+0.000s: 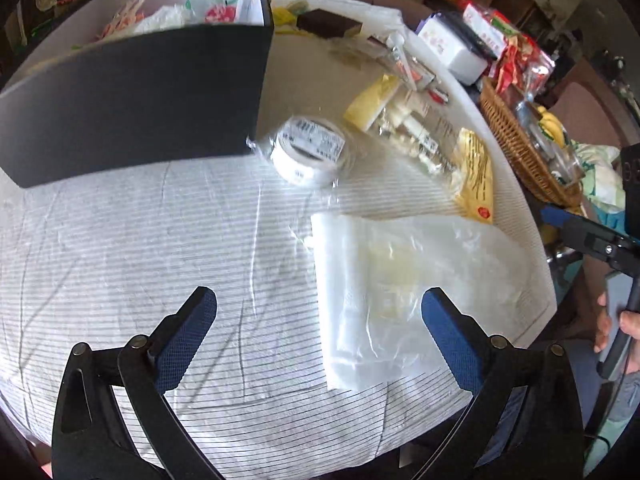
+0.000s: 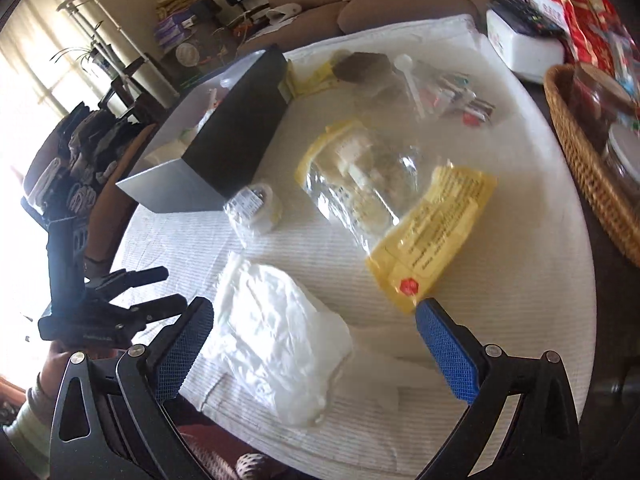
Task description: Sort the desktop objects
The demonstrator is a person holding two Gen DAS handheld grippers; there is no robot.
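A black box [image 1: 132,100] with white inside holds several small items at the table's far left; it also shows in the right wrist view [image 2: 236,136]. A wrapped white tape roll [image 1: 308,150] [image 2: 254,206] lies beside it. A clear bag with yellow ends [image 1: 432,144] [image 2: 384,200] lies further right. A white plastic bag [image 1: 384,288] [image 2: 276,344] lies nearest. My left gripper [image 1: 320,320] is open and empty above the striped cloth, its right finger over the white bag. My right gripper [image 2: 314,328] is open and empty above the white bag.
A wicker basket [image 1: 516,140] [image 2: 592,164] with jars stands at the right edge. A clear packet of small items [image 2: 444,88], a dark block [image 1: 328,22] and a white box [image 2: 520,44] lie at the back. The table edge [image 1: 548,280] is close on the right.
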